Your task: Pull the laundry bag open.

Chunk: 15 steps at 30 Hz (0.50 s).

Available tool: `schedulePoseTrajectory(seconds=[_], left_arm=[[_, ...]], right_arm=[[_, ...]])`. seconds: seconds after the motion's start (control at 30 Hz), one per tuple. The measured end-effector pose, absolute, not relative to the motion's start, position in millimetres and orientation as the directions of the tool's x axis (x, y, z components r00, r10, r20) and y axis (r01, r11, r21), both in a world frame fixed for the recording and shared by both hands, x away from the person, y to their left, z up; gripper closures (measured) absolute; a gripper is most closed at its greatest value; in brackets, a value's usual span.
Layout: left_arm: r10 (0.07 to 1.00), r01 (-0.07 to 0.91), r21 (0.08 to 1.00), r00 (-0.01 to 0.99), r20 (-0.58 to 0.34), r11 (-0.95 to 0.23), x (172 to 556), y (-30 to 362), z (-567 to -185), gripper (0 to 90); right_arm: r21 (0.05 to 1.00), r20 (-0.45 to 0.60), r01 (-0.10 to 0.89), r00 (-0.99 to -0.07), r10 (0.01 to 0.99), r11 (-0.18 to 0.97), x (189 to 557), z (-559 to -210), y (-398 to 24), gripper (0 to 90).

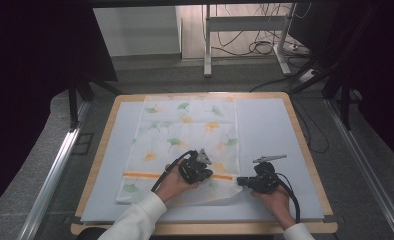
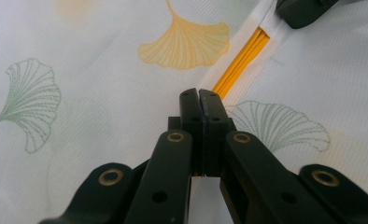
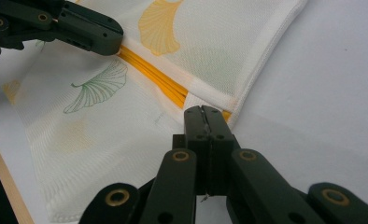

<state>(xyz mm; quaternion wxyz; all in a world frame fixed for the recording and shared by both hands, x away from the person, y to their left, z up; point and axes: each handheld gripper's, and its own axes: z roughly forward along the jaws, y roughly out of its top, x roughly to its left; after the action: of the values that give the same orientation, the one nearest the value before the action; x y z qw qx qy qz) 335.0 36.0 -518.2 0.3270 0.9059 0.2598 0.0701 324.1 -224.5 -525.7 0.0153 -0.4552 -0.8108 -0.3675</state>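
Observation:
A white mesh bag (image 1: 185, 130) printed with ginkgo leaves lies flat on a pale mat (image 1: 270, 135). An orange zipper (image 1: 140, 175) crosses it near its front end. My left gripper (image 1: 210, 175) sits on that zipper line with its jaws pressed together (image 2: 199, 93), apparently on the zipper pull, which they hide. The zipper (image 2: 240, 65) runs from those tips toward my right gripper (image 2: 303, 11). My right gripper (image 1: 239, 181) is shut (image 3: 203, 109) on the bag's right edge by the zipper's end (image 3: 159, 77). The bag (image 3: 219, 46) is slightly raised there, and the left gripper (image 3: 119, 39) shows farther along.
The mat covers a wooden table (image 1: 305, 150) with rounded corners. Metal rails (image 1: 55, 170) run along the floor on both sides. A desk frame (image 1: 245, 35) and loose cables (image 1: 265, 47) stand beyond the far edge.

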Motion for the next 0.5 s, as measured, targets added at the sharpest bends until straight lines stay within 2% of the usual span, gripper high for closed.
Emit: schedulePoseTrajectory(seconds=[0.5], left_arm=[[0.547, 0.462, 0.628, 0.834, -0.069, -0.626, 336, 57, -519, 90.0]], right_arm=[[0.585, 0.366, 0.751, -0.581, 0.726, 0.306, 324, -526, -225, 89.7]])
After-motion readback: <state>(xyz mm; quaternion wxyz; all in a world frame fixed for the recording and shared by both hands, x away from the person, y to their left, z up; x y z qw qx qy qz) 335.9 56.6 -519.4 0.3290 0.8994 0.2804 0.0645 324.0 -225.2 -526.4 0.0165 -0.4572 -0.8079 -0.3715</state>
